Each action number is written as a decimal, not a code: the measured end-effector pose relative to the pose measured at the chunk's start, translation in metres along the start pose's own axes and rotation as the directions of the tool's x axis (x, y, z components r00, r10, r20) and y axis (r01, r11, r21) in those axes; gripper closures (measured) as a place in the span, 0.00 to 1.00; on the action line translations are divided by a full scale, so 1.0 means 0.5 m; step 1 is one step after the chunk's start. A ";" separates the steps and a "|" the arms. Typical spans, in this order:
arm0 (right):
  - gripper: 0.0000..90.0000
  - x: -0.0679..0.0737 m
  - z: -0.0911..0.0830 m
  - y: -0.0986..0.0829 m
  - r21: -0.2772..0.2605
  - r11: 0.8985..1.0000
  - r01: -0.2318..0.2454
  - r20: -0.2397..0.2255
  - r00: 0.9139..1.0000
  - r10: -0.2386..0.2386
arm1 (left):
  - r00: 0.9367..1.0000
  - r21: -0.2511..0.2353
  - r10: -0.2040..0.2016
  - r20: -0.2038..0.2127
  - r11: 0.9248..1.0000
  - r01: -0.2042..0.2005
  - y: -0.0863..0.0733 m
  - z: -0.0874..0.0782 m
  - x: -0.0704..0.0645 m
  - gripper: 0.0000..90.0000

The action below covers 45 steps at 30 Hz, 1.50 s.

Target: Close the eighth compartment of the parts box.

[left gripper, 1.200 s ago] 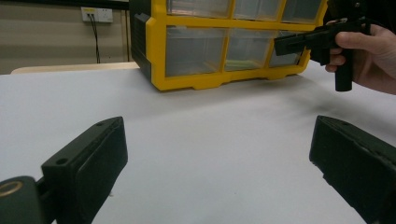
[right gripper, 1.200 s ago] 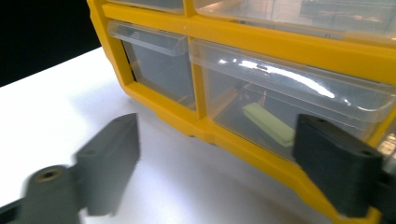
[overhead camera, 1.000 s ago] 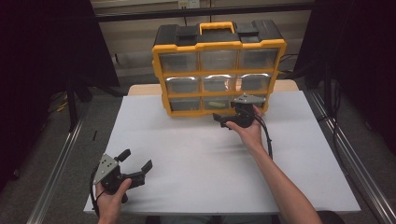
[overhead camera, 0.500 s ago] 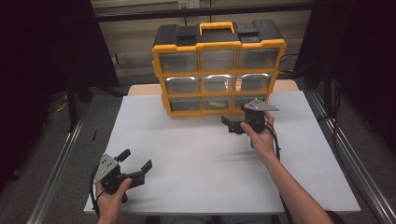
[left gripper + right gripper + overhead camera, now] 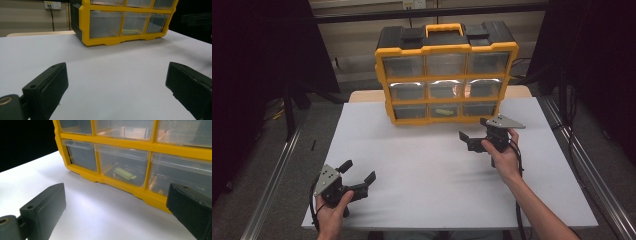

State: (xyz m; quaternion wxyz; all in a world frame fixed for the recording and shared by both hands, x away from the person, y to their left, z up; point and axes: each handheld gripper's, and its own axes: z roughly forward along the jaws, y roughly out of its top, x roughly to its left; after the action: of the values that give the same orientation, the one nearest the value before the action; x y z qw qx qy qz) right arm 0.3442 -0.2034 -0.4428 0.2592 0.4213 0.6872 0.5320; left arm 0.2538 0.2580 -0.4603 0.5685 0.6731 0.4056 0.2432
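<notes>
yellow plastic drawer organiser point(image 5: 446, 75) upright on white table point(image 5: 422, 170).
right gripper point(image 5: 474, 136) spread empty, apparently facing bottom drawers for access; left gripper point(image 5: 357, 176) spread, idle.

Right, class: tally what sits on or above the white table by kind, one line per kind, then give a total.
Yellow drawer organiser: 1
Clear drawers in it: 9
Green item in the bottom middle drawer: 1
Handheld grippers: 2 (left gripper, right gripper)
Total: 13

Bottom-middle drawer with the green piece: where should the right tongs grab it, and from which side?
Grip the lip along the top front edge of the drawer, coming straight at the front of the organizer. The lip juts forward; the other faces sit flush in the yellow frame.
</notes>
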 end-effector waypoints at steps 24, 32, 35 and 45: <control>0.02 -0.005 -0.140 -0.049 -0.005 1.000 0.006 0.052 0.999 -0.005 | 1.000 -0.002 -0.011 -0.005 1.000 0.011 0.000 -0.002 0.000 0.05; 0.02 -0.012 -0.189 -0.077 -0.010 1.000 -0.016 0.092 0.996 0.017 | 1.000 -0.006 -0.008 -0.010 1.000 0.008 0.002 -0.006 0.004 0.05; 0.02 -0.011 -0.207 -0.088 -0.016 1.000 -0.001 0.108 0.994 0.003 | 1.000 -0.010 -0.004 -0.010 1.000 0.004 0.003 -0.008 0.003 0.05; 0.02 -0.023 -0.264 -0.115 -0.005 0.998 -0.055 0.132 0.990 0.055 | 0.999 -0.022 -0.024 -0.021 0.999 0.023 0.004 -0.018 0.007 0.05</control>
State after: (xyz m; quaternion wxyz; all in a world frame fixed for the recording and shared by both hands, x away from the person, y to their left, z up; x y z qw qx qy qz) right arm 0.2265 -0.2855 -0.4589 0.2896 0.4741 0.6562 0.5106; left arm 0.2491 0.2657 -0.4567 0.5743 0.6594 0.4169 0.2481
